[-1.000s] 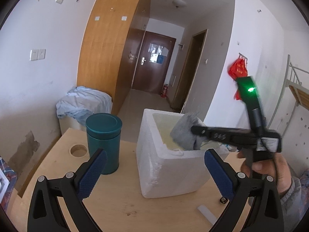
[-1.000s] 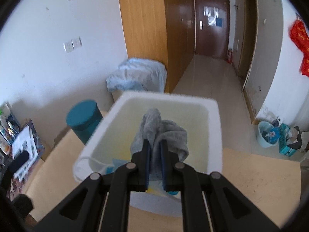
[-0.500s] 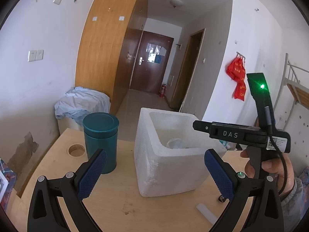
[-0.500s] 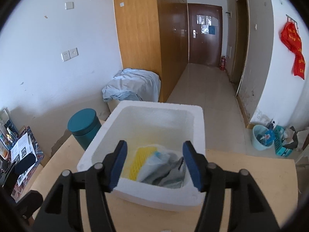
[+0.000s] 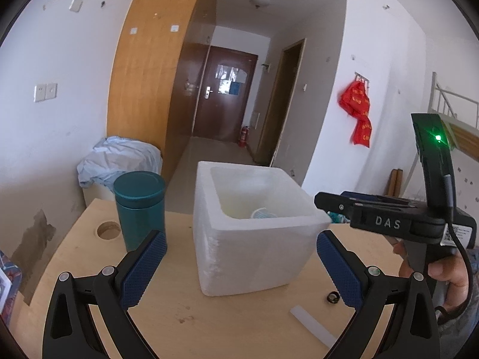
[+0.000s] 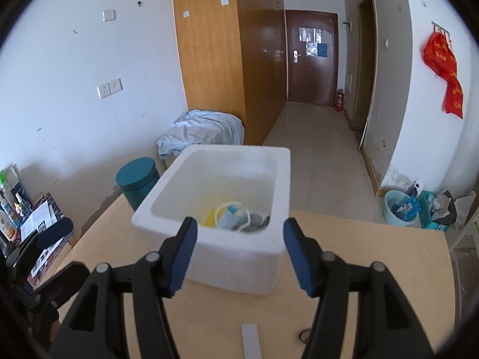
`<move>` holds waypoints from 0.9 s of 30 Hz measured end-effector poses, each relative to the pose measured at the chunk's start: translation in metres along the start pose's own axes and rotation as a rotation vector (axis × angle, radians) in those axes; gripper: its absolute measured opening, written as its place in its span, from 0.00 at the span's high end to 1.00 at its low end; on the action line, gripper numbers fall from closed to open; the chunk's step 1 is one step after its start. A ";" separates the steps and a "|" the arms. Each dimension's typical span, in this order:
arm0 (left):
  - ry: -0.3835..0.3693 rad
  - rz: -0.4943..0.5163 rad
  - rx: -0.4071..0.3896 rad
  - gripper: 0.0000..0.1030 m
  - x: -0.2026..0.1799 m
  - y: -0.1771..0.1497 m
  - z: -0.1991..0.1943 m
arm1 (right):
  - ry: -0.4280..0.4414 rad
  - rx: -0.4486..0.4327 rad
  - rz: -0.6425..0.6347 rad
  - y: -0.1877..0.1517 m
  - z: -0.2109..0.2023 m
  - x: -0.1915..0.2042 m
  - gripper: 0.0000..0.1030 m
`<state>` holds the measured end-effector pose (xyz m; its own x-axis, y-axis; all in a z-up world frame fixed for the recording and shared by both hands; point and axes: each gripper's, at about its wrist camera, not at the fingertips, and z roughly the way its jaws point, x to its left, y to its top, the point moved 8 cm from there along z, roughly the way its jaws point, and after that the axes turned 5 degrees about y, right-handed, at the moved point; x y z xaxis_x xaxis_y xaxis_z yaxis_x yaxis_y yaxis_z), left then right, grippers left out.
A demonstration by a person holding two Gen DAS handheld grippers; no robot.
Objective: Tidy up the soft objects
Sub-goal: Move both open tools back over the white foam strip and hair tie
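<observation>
The grey cloth (image 6: 256,220) lies bunched at the bottom of the white foam box (image 6: 239,257), beside a pale cup-like thing (image 6: 232,214) and something yellow (image 6: 209,217). It looks light and limp, so I'd pinch a raised fold rather than the flat. The box itself seems light and crumbly; a nudge could slide it.

The right gripper (image 6: 241,252) hangs before the box's near wall, at six o'clock from the cloth, jaws apart and empty after just opening. The left gripper (image 5: 239,264) is spread wide too, holding nothing. A teal canister (image 5: 140,206) stands at nine o'clock of the box on the wooden table (image 5: 239,323).
</observation>
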<state>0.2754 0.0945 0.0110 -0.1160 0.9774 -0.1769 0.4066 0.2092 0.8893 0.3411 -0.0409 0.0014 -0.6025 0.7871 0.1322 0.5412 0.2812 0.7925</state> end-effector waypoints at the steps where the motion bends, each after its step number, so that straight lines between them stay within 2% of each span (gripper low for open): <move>1: -0.002 0.006 0.000 0.02 -0.003 -0.001 -0.002 | -0.003 0.000 0.000 -0.003 -0.003 0.000 0.38; 15: -0.045 0.050 0.023 0.02 -0.039 -0.026 -0.028 | -0.031 -0.003 0.010 -0.055 -0.053 -0.009 0.38; 27: -0.076 0.089 0.063 0.02 -0.073 -0.061 -0.035 | -0.085 0.014 0.078 -0.101 -0.078 -0.039 0.38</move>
<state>0.2277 0.0091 -0.0155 -0.0091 0.9912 -0.1317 0.4688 0.1206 0.8750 0.2646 -0.1428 -0.0373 -0.5064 0.8505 0.1418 0.5933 0.2243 0.7731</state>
